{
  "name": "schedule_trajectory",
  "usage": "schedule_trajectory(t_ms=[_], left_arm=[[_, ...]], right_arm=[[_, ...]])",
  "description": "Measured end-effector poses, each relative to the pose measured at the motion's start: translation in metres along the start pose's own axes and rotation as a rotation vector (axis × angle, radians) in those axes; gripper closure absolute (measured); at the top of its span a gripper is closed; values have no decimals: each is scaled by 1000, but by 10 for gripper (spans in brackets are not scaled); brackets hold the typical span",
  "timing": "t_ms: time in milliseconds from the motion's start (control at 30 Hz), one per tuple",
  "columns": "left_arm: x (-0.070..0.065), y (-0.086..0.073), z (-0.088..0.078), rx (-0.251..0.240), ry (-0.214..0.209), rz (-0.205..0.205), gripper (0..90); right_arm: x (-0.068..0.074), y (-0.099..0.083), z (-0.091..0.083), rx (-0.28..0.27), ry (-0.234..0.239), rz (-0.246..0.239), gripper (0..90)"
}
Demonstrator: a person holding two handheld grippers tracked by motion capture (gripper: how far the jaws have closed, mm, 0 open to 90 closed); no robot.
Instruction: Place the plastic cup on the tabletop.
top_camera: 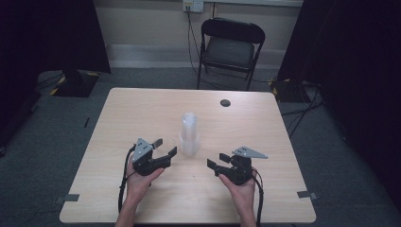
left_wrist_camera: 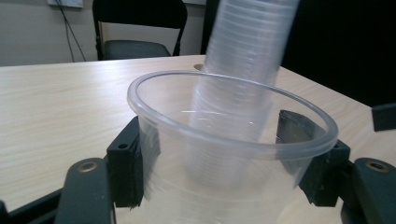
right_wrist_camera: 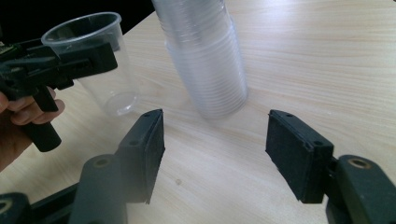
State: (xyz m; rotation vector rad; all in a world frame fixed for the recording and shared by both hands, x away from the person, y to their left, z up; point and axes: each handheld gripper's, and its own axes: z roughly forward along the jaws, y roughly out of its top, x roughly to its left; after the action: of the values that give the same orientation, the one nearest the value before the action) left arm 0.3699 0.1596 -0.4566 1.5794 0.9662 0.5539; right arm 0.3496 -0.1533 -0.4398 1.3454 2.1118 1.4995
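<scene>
Gripping a clear cup between its pads, the left gripper holds it upright just left of the cup stack (cup barely visible from above). Stack stands mid-table, upright. Right gripper sits right of the stack, jaws wide open, nothing between them, pointing at the stack base. Chair beyond the table.

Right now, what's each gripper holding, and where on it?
Left gripper holds a single clear cup, jaws clamped on its side walls just below the rim. Right gripper holds nothing; its jaws stand open near the cup stack.
</scene>
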Motion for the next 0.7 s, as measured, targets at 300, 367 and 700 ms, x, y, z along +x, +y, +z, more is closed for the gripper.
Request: schedule_trajectory(t_ms=[300, 367, 700], left_arm=[[13, 12, 5, -16, 54, 3, 309], [16, 13, 7, -42, 64, -2, 309], [30, 24, 22, -5, 117, 39, 303]], right_arm=[[-7, 0, -2, -3, 1, 16, 376], [-7, -1, -3, -1, 2, 17, 379], [-13, -8, -6, -3, -1, 38, 381]])
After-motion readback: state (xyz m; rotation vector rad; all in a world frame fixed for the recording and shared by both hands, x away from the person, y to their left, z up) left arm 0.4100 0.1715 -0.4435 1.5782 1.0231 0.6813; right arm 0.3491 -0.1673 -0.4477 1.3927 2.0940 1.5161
